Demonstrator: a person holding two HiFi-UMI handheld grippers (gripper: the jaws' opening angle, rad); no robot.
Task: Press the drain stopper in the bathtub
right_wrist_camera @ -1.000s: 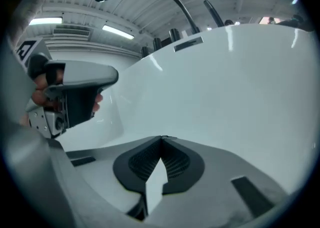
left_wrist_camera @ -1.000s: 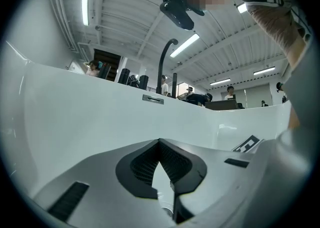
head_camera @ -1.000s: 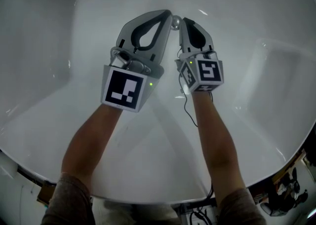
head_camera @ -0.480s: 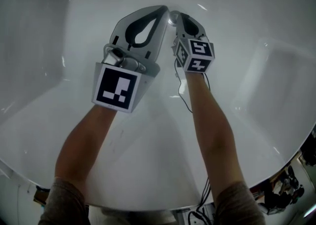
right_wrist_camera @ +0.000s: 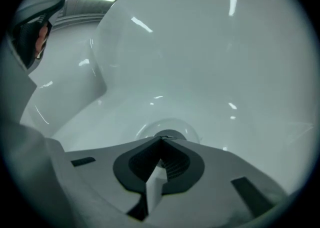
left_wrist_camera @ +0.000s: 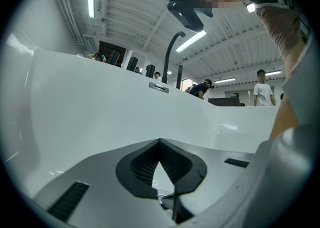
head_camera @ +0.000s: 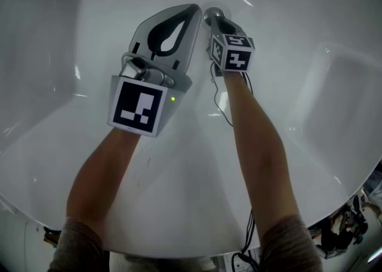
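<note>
The drain stopper (head_camera: pixel 213 12) sits in the floor of the white bathtub (head_camera: pixel 179 181), at the upper middle of the head view. It is a small chrome disc with a bright highlight. In the right gripper view it (right_wrist_camera: pixel 176 126) appears just above the centre of the frame, a round glossy dome ringed by a shallow dish in the tub floor (right_wrist_camera: pixel 210 52).

The right gripper (head_camera: pixel 216 21) comes at the stopper from just below and to the right. Its marker cube is lower in the frame and its narrow end overlaps the stopper's lower edge. In its own view the right gripper (right_wrist_camera: pixel 161 141) has its two jaws brought together, tips meeting in a point with nothing between them. That point lies on the near rim of the stopper. Whether it bears down on the stopper cannot be told.

The left gripper (head_camera: pixel 195 8) lies just to the left of the stopper, its tip close beside it and level with it. In its own view the left gripper (left_wrist_camera: pixel 160 143) also has its jaws closed tip to tip and empty. It aims at the tub's far wall (left_wrist_camera: pixel 100 107) and a black faucet (left_wrist_camera: pixel 172 54) on the rim.

The stopper is round, so it shows no long axis. Its domed face points up out of the tub floor, toward the head camera
</note>
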